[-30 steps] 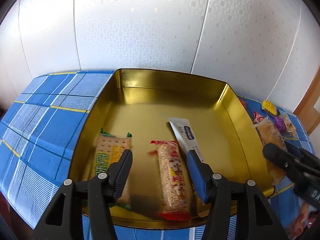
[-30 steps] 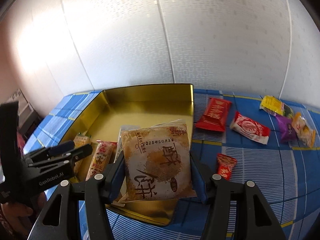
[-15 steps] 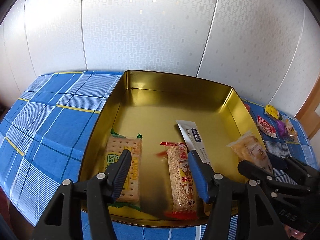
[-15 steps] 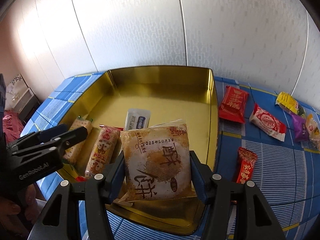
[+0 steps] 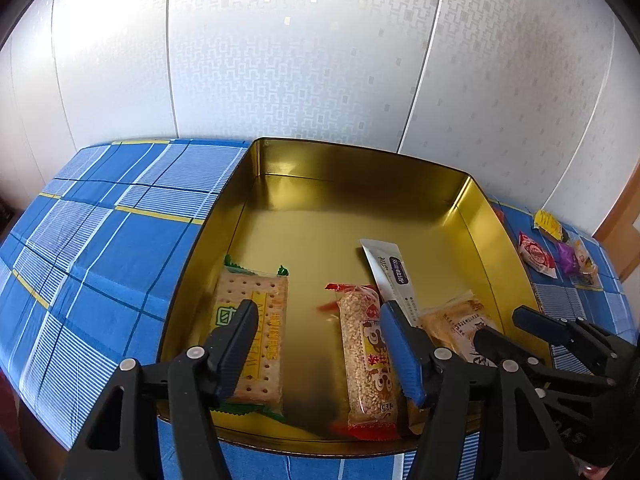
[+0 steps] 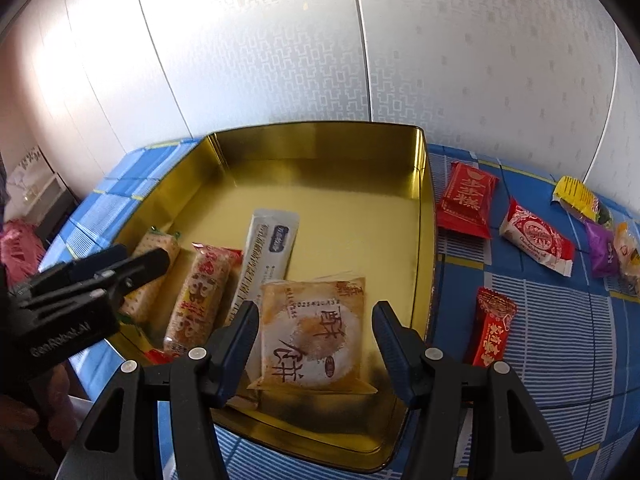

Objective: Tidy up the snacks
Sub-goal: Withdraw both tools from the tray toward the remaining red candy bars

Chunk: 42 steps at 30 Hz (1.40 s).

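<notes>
The square pastry packet [image 6: 316, 340] is seen lying flat on the floor of the gold tin [image 6: 320, 140], directly between the two fingers of the right gripper [image 6: 315, 308] and a little below them. A narrow gap is left on each side of the packet, so the claw is read as released, with nothing pinched. Just left of the claw, a white sachet [image 6: 272, 248] is overlapped at its near end by the packet, and a rice bar [image 6: 200, 292] and a cracker packet [image 6: 154, 256] are laid further left.

The left gripper [image 5: 317, 308] is held over the near left part of the tin. Its jaws have just been opening, and only bare tin floor is seen between them; nothing is grasped. The cracker packet is partly hidden behind its left finger and the rice bar lies just inside its right finger.

Only from the right wrist are the loose snacks right of the tin fully shown on the blue checked cloth [image 6: 540, 312], among them a red packet [image 6: 466, 200] and a small red bar [image 6: 492, 328], along with part of a hand [image 6: 24, 420] under the left tool. Both claws are pointed steeply downward into the tin.
</notes>
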Each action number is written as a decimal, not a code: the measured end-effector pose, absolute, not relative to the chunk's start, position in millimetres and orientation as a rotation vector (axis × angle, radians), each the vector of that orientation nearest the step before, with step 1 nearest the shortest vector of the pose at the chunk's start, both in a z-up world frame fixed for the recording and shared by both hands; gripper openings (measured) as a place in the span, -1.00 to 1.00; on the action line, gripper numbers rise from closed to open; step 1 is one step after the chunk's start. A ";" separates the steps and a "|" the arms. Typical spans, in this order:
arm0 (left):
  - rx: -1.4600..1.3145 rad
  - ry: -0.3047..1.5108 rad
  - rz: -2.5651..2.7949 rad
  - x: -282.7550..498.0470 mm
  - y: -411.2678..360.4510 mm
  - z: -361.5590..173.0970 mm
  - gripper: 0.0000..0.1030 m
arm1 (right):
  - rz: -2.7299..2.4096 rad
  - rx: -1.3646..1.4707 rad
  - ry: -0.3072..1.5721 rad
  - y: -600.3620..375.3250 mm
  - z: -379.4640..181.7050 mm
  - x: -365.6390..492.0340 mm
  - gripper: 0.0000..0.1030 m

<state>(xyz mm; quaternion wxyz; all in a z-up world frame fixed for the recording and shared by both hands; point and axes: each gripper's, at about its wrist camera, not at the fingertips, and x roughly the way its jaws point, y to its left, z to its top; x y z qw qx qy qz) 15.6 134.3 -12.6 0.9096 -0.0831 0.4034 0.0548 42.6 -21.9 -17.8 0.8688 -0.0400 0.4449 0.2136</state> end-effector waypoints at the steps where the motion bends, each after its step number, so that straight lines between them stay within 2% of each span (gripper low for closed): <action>1: -0.171 0.832 0.113 15.9 134.1 -12.8 0.24 | 0.452 -0.070 0.921 -23.4 -15.1 42.0 0.17; 8: -0.179 0.831 0.111 17.6 133.4 -12.9 0.44 | 0.435 -0.008 0.843 -40.3 5.6 40.1 0.17; 13: -0.175 0.826 0.107 17.0 128.9 -11.4 0.49 | 0.361 0.069 0.817 -71.3 16.1 46.8 0.17; 20: -0.155 0.829 0.093 18.8 120.3 -11.4 0.50 | 0.254 0.201 0.861 -117.2 13.9 61.1 0.17; 28: -0.146 0.818 0.074 19.2 110.2 -9.1 0.55 | 0.164 0.214 0.964 -142.0 -6.7 68.2 0.17; 42: -0.111 0.822 0.023 24.7 90.5 -7.5 0.62 | 0.138 0.214 1.008 -158.1 -17.7 77.7 0.17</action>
